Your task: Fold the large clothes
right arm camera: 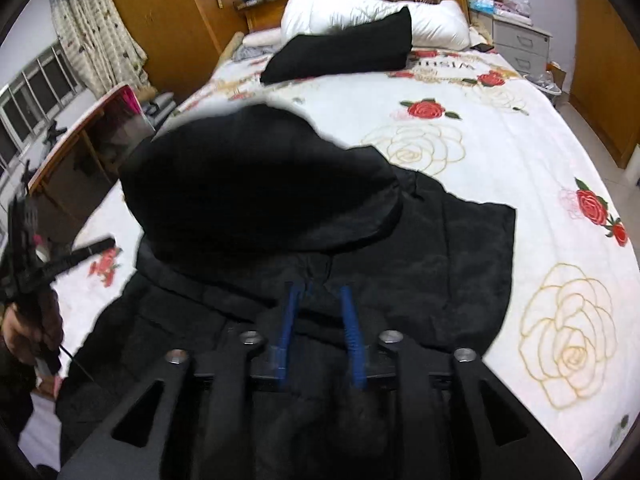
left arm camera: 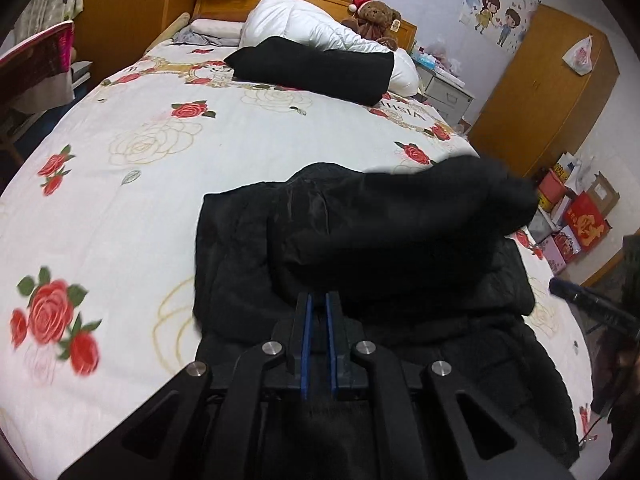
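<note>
1. The bed (left arm camera: 224, 148) fills both views, covered by a white sheet (right arm camera: 520, 148) printed with red roses and gold rose outlines.
2. A black padded coat (left arm camera: 360, 248) lies on the sheet at 6 o'clock in both views, its hood (right arm camera: 256, 184) lying over the body.
3. A folded black garment (left arm camera: 312, 70) lies toward 12 o'clock, near the headboard.
4. A white duvet (left arm camera: 304, 26) is bunched behind it, touching it.
5. A brown teddy bear (left arm camera: 376, 18) in a red hat sits at the headboard, at 1 o'clock in the left wrist view.
6. A pale pillow (left arm camera: 216, 27) lies at 11 o'clock there.
</note>
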`<state>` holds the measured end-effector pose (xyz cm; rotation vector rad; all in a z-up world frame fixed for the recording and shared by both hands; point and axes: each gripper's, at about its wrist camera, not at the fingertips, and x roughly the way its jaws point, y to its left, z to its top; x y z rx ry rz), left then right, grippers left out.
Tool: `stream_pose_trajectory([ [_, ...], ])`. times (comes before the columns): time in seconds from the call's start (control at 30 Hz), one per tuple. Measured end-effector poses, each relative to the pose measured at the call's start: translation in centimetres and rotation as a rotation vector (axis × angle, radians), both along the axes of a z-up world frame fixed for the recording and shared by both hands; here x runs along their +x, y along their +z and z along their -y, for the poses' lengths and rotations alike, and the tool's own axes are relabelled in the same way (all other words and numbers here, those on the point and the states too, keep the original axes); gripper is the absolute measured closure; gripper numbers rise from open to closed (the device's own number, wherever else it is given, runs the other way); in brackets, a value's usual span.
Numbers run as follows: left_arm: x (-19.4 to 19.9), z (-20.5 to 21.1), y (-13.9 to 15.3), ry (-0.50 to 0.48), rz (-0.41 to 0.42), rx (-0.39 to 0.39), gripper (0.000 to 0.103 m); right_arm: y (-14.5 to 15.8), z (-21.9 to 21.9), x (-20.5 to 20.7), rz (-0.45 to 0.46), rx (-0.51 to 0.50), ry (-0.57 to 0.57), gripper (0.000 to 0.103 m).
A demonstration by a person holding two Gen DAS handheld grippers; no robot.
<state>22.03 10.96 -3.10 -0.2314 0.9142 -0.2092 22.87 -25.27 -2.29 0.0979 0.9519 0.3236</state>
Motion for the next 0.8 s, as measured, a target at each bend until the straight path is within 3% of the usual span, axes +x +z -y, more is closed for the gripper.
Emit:
stream_pose_trajectory([
  [0.03, -0.4, 0.0, 0.6, 0.007, 0.006, 0.001, 0.095, 0.9, 0.1, -0.2, 0.015, 0.009, -0.007, 0.054],
  [0.1, -0.6, -0.1, 2.4, 0.02, 0.027, -0.013, 0.082, 2.3, 0.3, -0.2, 0.038, 0.039, -0.018, 0.044],
  [0.17, -0.5, -0.1, 3.8, 0.045, 0.051, -0.037, 0.046, 3.4, 0.4, 0.3, 0.032, 0.107, -0.03, 0.044],
  [0.2, -0.4, -0.1, 4.5, 0.058, 0.073, -0.055, 0.043, 3.7, 0.4, 0.6, 0.02, 0.146, -0.046, 0.044],
  [0.33, 1.6, 1.7, 6.1, 0.058, 0.101, -0.105, 0.041, 3.3, -0.1, 2.0, -0.039, 0.288, -0.092, 0.044],
  [0.5, 6.1, 5.3, 5.5, -0.003, 0.089, -0.157, 0.041, 3.1, -2.4, 6.0, -0.026, 0.268, -0.085, 0.044],
  [0.63, 6.9, 8.1, 1.0, -0.074, 0.003, -0.125, 0.041, 1.3, -3.6, 7.9, -0.039, 0.218, -0.072, 0.044],
  [0.8, 4.3, 8.4, -7.5, -0.07, -0.156, -0.079, 0.041, -6.2, -3.8, 5.9, -0.224, 0.159, -0.062, 0.044],
])
